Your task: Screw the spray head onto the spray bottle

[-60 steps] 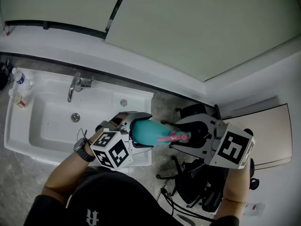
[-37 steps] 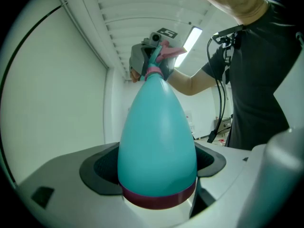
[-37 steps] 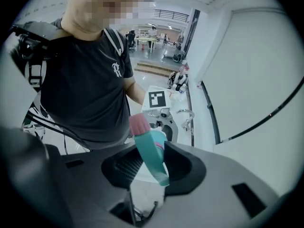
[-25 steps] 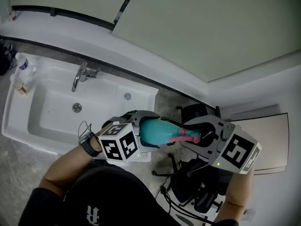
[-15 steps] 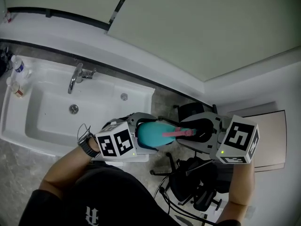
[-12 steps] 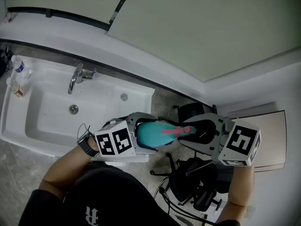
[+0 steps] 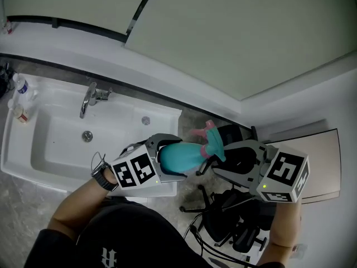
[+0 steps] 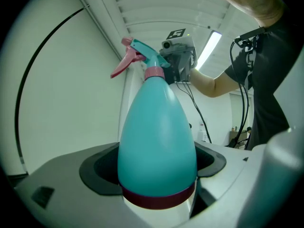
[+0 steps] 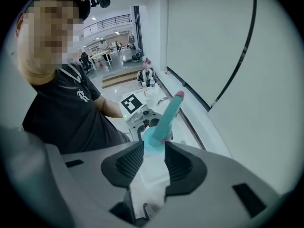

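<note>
Currently my left gripper [image 8: 154,167] is clenched round the fat lower end of the bottle [image 8: 156,127]. The bottle is smooth teal plastic, teardrop-shaped, with a magenta band near its base and a pink collar at the neck. I see no print on the side facing that camera. The head [image 8: 142,61] sits on the neck; it has a teal body and a pink trigger.

My right gripper [image 9: 153,153] is pinched on the head's lower part, with a black pad on either side of the teal plastic. Only the right gripper view shows that these pads are ribbed; the left gripper's pads look plain and matte in its own view.

From the head view, the bottle lies nearly level between the two grippers, above the right end of the sink [image 7: 22,166], with the head tilted up toward the wall. That view alone gives me the white glossy sink, the chrome tap [image 7: 88,98] and two small bottles [image 7: 20,91] at its far left corner, their labels too small to read.

Each marker cube [image 7: 133,171] carries bold black-and-white squares. The shirt [image 9: 71,113] bears a white emblem I cannot read. The left gripper view adds a ceiling strip light [image 8: 209,49].
</note>
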The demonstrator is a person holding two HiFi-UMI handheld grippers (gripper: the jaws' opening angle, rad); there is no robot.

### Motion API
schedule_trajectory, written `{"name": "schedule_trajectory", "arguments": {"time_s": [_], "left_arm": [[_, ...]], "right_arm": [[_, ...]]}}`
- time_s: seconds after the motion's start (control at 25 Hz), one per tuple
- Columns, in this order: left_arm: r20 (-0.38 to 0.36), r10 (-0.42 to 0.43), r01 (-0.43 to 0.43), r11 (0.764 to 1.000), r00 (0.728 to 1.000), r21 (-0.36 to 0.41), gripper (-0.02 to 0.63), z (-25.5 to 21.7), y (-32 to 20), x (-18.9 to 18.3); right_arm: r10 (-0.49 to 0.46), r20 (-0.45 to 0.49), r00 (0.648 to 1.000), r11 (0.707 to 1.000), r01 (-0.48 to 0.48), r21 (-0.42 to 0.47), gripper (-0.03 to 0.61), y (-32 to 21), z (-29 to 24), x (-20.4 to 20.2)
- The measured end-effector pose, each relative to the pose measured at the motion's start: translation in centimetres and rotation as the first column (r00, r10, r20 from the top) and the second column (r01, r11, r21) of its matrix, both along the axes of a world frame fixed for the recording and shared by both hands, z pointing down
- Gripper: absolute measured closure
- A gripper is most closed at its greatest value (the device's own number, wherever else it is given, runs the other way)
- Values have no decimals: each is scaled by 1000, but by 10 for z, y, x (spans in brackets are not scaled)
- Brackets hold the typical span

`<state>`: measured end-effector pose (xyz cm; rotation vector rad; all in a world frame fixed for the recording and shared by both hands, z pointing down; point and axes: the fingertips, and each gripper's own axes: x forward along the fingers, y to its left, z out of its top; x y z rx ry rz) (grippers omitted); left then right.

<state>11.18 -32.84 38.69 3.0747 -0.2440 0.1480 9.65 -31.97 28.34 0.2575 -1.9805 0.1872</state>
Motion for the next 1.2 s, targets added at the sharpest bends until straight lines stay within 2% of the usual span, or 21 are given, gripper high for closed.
{"name": "schedule_trajectory", "arguments": {"time_s": [0.24, 0.44, 0.68, 0.8, 0.88, 0.92, 0.96, 1.04, 1.08, 1.2], "left_arm": [[25, -49, 47, 996, 998, 82, 187, -6, -6, -4], [64, -95, 84, 984, 993, 159, 187, -12, -8, -9], [119, -174, 141, 960, 977, 242, 187, -10, -15, -14], [116, -198, 165, 954, 973, 249, 187, -10, -19, -19], [118, -212, 177, 952, 970, 249, 187, -10, -22, -22], [121, -209, 174, 952, 970, 251, 187, -10, -21, -23], [122, -199, 163, 953, 972, 254, 187, -10, -20, -23], [124, -169, 132, 957, 978, 259, 187, -11, -17, -22], [123, -150, 115, 960, 981, 255, 187, -11, -15, -22], [106, -70, 45, 973, 992, 225, 187, -9, -6, -21]], "right_arm": [[-27, -15, 1000, 1000, 28, 15, 445, 9, -4, 2], [31, 59, 998, 996, -35, 80, 445, 0, -31, 3], [54, 107, 993, 997, -60, 56, 444, -1, -35, -3], [67, 137, 988, 997, -73, 40, 445, 0, -39, -5], [17, 121, 993, 998, -23, 50, 445, 7, -39, -8], [-45, 94, 994, 995, 36, 97, 445, 11, -42, -7], [-118, 45, 992, 978, 109, 176, 445, 13, -48, -4], [-222, -109, 969, 905, 247, 347, 445, 9, -61, 7], [-271, -172, 947, 853, 319, 413, 445, 6, -64, 8], [-426, -332, 842, 656, 540, 527, 443, 4, -60, -7]]}}
